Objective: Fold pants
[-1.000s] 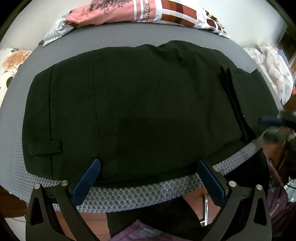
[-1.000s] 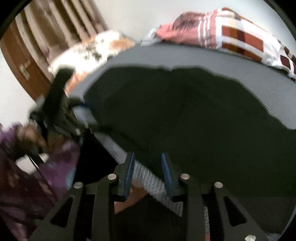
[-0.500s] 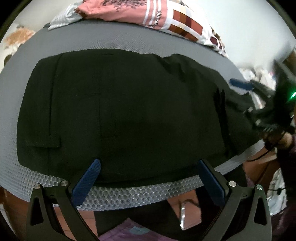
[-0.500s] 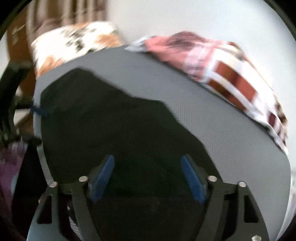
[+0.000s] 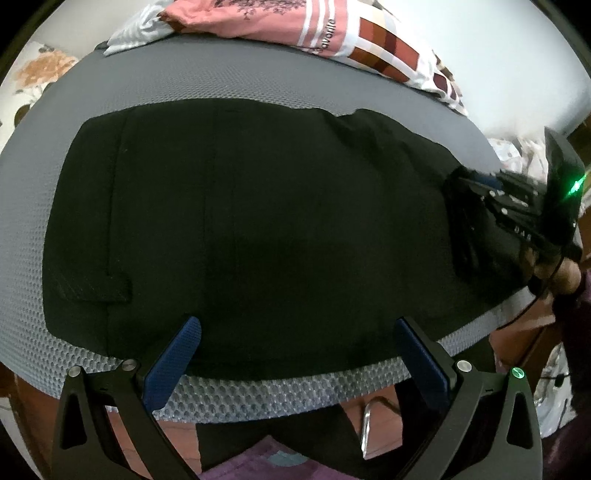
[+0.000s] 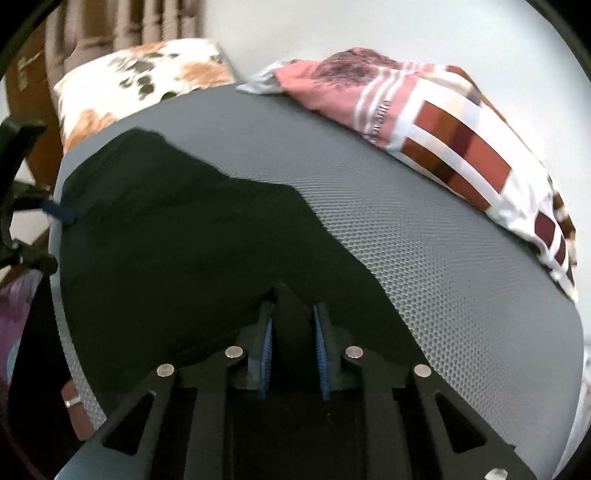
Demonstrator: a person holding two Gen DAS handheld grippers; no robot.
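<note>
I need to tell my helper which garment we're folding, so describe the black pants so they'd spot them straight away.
Find the grey mesh mattress. The black pants lie spread flat across its near half, with a fold of them between the closing right gripper. They are the only plain black cloth there; the pink printed garment and checked pillow lie along the far edge.

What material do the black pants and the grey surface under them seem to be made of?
The black pants look like a smooth, matte woven cloth, perhaps a suiting fabric: they lie flat, show stitched seams and give no shine. The grey surface looks like a synthetic mesh textile, since a fine honeycomb pattern of small cells covers it; what lies under the mesh cannot be seen.
</note>
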